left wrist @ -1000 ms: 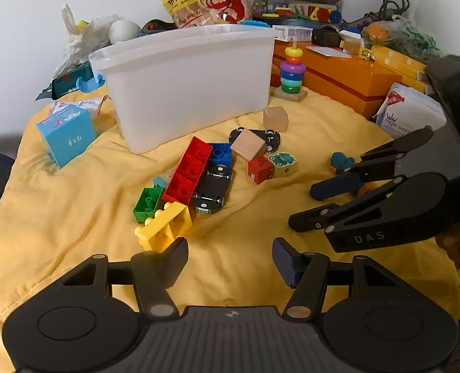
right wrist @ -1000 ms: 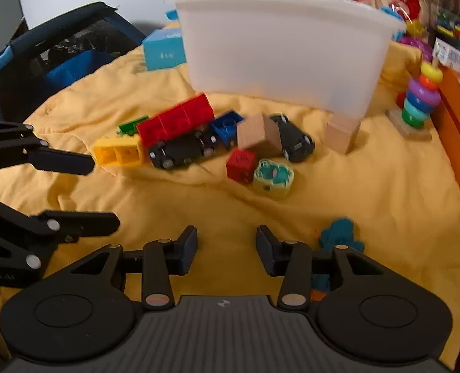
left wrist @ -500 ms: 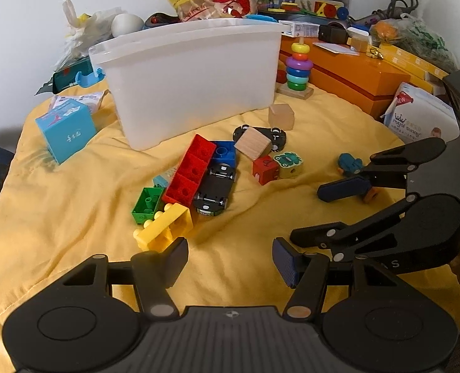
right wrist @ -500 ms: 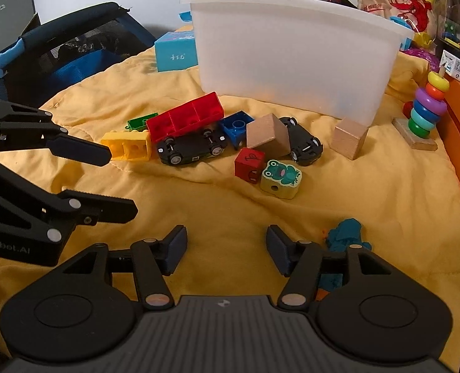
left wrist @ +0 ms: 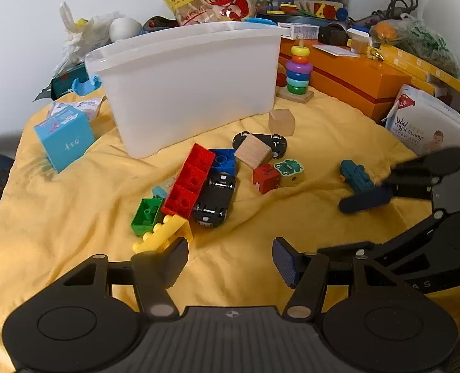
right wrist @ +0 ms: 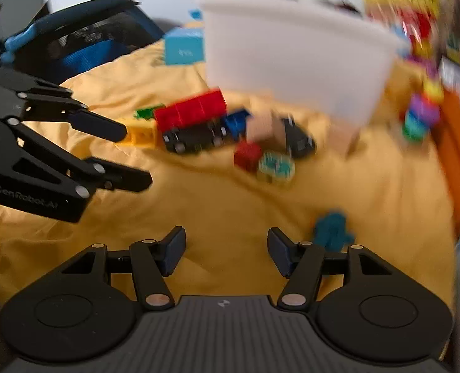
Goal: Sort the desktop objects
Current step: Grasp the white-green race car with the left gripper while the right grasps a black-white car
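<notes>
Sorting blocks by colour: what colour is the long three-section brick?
Red, clearest in the left wrist view.

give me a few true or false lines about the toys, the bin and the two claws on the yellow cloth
1. Both claws are open and empty. True: the left claw and right claw hold nothing.
2. The red brick lies inside the white bin. False: it lies on the yellow cloth in front of the bin.
3. A wooden cube leans on a black toy car. True.
4. The ring stacker has tipped over. False: it stands upright beside the bin.
5. The frog block touches the red cube. True.
</notes>
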The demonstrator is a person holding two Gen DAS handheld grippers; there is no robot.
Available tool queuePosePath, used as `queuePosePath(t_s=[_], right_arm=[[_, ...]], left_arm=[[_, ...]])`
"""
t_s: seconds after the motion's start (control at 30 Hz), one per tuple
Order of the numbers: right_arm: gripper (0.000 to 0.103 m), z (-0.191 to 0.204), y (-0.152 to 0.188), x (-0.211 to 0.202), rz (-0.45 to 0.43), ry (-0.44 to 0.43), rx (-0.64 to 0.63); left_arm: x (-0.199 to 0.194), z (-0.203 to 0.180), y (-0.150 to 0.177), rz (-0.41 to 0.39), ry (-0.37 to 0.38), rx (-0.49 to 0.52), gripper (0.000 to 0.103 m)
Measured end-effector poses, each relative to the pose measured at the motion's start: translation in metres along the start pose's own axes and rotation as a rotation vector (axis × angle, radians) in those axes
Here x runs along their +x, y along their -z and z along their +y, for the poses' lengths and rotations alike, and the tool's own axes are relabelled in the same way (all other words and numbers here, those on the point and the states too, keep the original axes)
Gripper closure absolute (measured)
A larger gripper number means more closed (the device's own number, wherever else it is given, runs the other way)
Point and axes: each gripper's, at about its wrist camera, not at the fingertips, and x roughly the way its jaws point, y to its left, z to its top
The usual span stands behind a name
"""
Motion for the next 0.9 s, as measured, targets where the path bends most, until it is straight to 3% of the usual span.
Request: queuePosePath(t_s=[0.3,0.4,0.57,0.63,0.7,0.8,0.9], right_arm=[[0.037,0.001,0.000,0.003,-0.009,-0.007,-0.001],[0.037,0.001,0.001,0.003,-0.016,-0.007,0.000],[0.037,0.001,0.002,0.001,-0.022,-0.004,0.001],[0.037,0.001,0.002,0.002,-0.022,-0.002,0.001],[0.038,0.001,0.001,0.001,-0.017,0.004,-0.003],[0.055,0.001,-0.004,-0.006,-0.045,0.032,-0.020],[0.056,-0.006,-0.015,-0.015,-0.125,0.100,-0.029]], left_arm=[[0.024,-0.017,-0.028,-0.027,-0.005,0.168,0.042],[0.044,-0.019,-0.031,0.014,-0.014,0.240,0.058],[0.062,-0.012,-0.040,0.027,-0.057,0.332,0.071],[0.069,-0.002,-0.044,0.053,-0.070,0.301,0.082],[0.066,0.011,-0.048,0.067,-0.041,0.221,0.084],[0.048,0.029,-0.047,0.098,0.104,0.040,0.084],[0.030,0.041,-0.032,0.151,0.284,-0.160,0.084]])
